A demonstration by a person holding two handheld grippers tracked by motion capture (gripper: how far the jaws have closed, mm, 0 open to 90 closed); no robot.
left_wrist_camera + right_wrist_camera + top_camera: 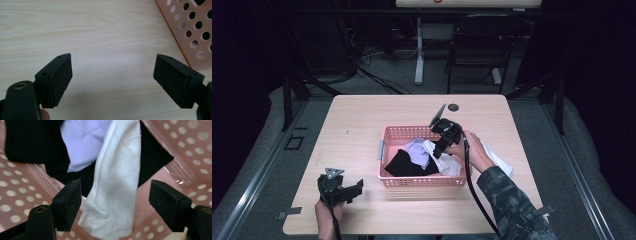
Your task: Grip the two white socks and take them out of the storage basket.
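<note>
The wooden table (pixel 362 125) carries a pink perforated basket (pixel 388 135) right of its middle, toward the near edge. In the basket lie a black ribbed garment (pixel 27 142), a pale lilac cloth (pixel 82 137) and a white cloth (pixel 117 182) draped across both, running from the basket's middle to its right wall; more white fabric (pixel 498 161) lies on the table just outside the basket's right rim.

The white cloth looks light, limp and unlikely to slip against the pads; it should bunch wherever it is pinched, so the rolled lower end that lies between the jaws in the right gripper view seems the best hold, taken clear of the black garment beneath.

The right gripper (pixel 115 202) hangs inside the basket with its jaws parted on either side of that cloth, pads not pressing on it. The basket's right wall stands close to one jaw and could catch it.

The left gripper (pixel 112 77) rests near the table's near left corner, jaws wide apart with bare wood between them, the basket's corner (pixel 190 27) beside it.
</note>
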